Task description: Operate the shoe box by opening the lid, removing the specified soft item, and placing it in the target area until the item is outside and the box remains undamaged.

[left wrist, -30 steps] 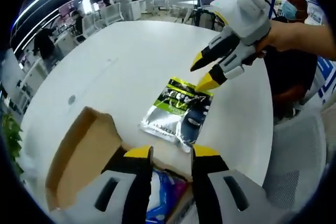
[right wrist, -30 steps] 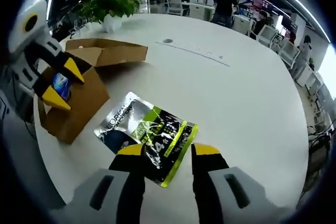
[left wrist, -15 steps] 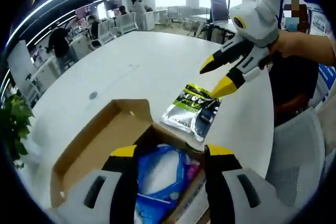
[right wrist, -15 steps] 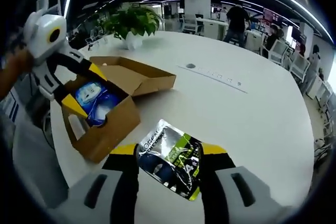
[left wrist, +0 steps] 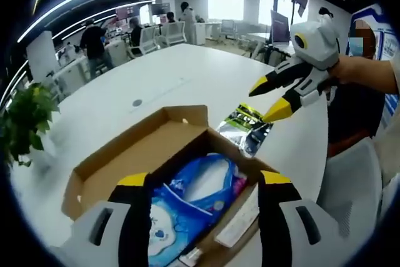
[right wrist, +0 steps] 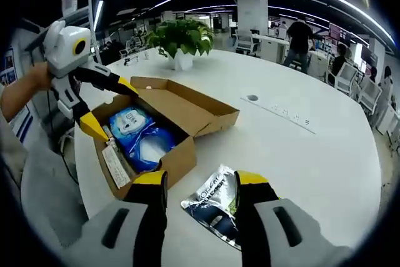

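- While both grippers hang above the round white table (right wrist: 312,154), its far half is bare and open; the near rim curves just behind the box, next to the person's side.
- Left in the right gripper view: the left gripper (right wrist: 103,107), white body with yellow-tipped black jaws, held in a person's hand (right wrist: 34,79). Jaws spread, one tip over the box's back wall, the other at its near end. Nothing between them.
- Centre: brown cardboard shoe box (right wrist: 164,166), lid (right wrist: 187,107) folded flat onto the table on the far side. Lid blocks the table directly beyond the box.
- Inside the box: blue-and-white soft plastic pack (right wrist: 140,139) filling most of it, plus a white paper strip (right wrist: 115,166) along one wall. In the left gripper view the same pack (left wrist: 187,201) sits between that view's own jaws, pink edge on its right.
- Behind the box: green potted plant (right wrist: 181,39) on the table, well apart. Small round grey port (right wrist: 252,98) in the tabletop further right.
- Right of the box: silver foil pouch with green-black print (right wrist: 215,207) flat on the table, just beside the box's corner, outside it.
- Right gripper (right wrist: 199,189) sits above that pouch, jaws apart, gripping nothing; in the left gripper view (left wrist: 272,98) its tips hang over the pouch (left wrist: 247,128), contact unclear.
- Background: office desks, chairs, people standing.
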{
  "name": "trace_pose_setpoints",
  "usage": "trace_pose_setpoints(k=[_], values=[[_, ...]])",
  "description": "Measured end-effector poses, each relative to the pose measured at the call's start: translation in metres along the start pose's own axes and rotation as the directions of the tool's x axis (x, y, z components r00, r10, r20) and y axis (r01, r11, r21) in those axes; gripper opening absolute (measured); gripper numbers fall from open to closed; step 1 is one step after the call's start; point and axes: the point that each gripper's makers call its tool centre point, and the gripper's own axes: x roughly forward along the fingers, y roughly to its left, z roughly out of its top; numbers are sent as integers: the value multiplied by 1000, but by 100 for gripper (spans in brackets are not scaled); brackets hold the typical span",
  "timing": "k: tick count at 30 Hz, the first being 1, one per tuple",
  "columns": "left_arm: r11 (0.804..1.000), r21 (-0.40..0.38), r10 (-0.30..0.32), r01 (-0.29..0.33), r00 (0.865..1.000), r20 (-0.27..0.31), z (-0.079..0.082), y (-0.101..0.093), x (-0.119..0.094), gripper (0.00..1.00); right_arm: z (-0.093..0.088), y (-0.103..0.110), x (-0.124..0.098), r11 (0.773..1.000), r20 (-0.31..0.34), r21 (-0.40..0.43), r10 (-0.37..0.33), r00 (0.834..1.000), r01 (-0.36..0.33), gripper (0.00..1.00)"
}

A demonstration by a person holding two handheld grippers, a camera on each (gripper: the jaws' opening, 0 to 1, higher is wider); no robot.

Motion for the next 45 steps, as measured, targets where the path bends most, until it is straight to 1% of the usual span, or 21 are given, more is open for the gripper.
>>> trace_pose_setpoints(k=[6,9,15,21,26,31,33,40,43,45], values=[[997,-70,47,-45,999,22,-18,18,-19,69,8,20,13,999,9,-13,44,999,-44,39],[993,-101,65,-63,998,23,-29,27,-29,69,11,28,18,998,11,-14,60,998,-60,39],[987,-132,94,-90,995,21,-46,34,-44,68,19,46,31,995,16,-27,100,995,-99,39],[978,-172,122,-118,992,13,-65,42,-58,67,22,61,45,990,12,-41,132,991,-132,38],[967,-198,165,-160,986,8,-78,53,-71,66,25,70,54,988,10,-49,150,989,-149,38],[958,-217,193,-189,981,-2,-90,61,-79,65,25,78,65,984,2,-52,169,986,-169,38],[953,-222,209,-205,978,-6,-96,64,-82,64,24,82,70,982,-6,-75,174,985,-174,36],[937,-259,234,-234,972,-32,-114,68,-87,60,26,91,85,978,-17,-83,193,981,-193,36],[927,-275,253,-255,967,-43,-122,72,-88,59,26,95,93,976,-20,-81,200,980,-201,35],[920,-282,269,-274,961,-56,-127,75,-89,55,26,97,97,976,-25,-83,202,979,-203,35]])
